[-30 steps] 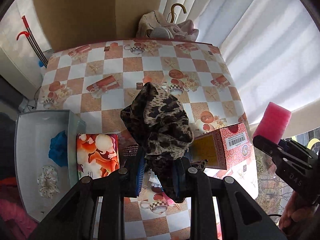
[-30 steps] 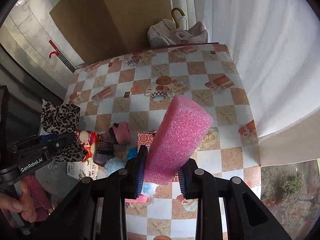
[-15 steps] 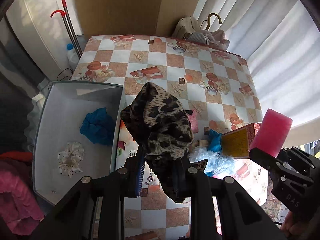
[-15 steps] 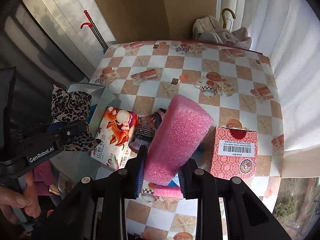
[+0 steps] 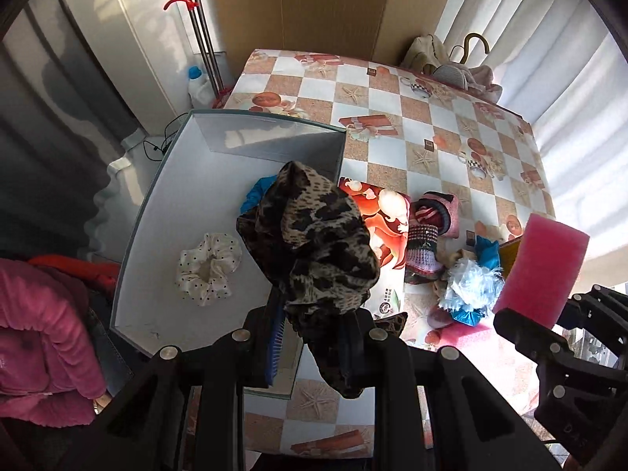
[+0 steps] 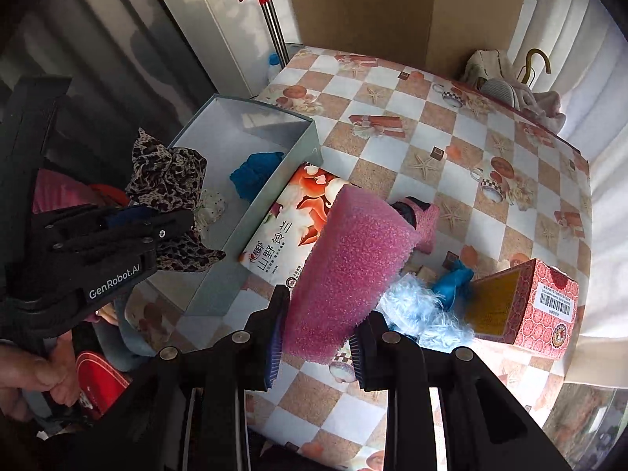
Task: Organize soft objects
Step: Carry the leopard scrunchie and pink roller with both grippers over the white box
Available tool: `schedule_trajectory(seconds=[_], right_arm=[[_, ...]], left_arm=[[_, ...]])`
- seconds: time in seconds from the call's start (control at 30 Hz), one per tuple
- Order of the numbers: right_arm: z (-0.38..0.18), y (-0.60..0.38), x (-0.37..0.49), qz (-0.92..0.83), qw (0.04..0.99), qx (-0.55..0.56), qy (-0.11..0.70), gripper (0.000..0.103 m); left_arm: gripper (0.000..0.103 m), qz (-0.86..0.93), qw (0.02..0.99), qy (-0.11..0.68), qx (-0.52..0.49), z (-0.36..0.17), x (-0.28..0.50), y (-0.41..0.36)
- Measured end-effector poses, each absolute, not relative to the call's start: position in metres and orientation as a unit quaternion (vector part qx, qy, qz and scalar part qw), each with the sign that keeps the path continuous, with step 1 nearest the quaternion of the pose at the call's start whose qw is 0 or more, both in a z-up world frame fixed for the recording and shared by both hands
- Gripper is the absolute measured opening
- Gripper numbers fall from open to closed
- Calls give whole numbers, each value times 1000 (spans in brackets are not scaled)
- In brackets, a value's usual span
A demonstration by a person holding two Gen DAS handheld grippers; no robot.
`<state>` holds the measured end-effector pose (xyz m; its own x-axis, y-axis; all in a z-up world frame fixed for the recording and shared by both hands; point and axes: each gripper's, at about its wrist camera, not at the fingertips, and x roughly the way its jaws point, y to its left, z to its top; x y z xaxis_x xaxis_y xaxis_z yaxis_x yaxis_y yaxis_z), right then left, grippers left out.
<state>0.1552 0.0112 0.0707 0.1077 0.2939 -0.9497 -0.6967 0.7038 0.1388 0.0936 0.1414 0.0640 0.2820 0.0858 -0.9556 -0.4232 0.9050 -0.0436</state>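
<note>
While both grippers hang above the checked table, each with something soft in its jaws, the scene reads as follows.

Table [image 5: 392, 125]: covered in a checked cloth printed with starfish and cups; it carries the box and the loose pile.
Grey box [image 5: 157, 235]: open-topped, at the table's left edge; inside lie a blue cloth [image 6: 255, 172] and a white dotted scrunchie [image 5: 208, 271], apart from each other.
Tissue pack [image 6: 290, 227]: orange and white, lying against the grey box's right wall.
Red carton [image 6: 545, 306]: on its side near the table's right edge, barcode up.
Pink foam block [image 6: 349, 274]: clamped between the jaws of the right gripper [image 6: 316, 337], sticking up and forward, above the pile and tissue pack.
Leopard-print cloth [image 5: 314, 251]: bunched and pinched in the left gripper [image 5: 314, 337], jaws closed on it, held above the grey box's right wall.
Loose pile: a pink knitted piece [image 5: 435, 216], a pale blue fluffy item [image 5: 467, 282] and a blue scrap [image 6: 451, 278], close together between the tissue pack and the red carton.
Hand [image 6: 27, 376]: grips the left gripper's handle at the lower left of the right wrist view.
</note>
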Motion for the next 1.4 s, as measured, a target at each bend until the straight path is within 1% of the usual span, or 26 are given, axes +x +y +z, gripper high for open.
schedule_trajectory(seconds=[0.5,1.03,1.4], right_arm=[[60,52,121,387,689,-217,573,30],[56,102,101,414,664,-259,565,30],[54,132,104,417,657,-277,564,30]], left_arm=[[26,212,766,577,-190,50,32,168],[26,233,755,567,-231,41,1,192],[26,231,752,561,-257,33,-1,214]])
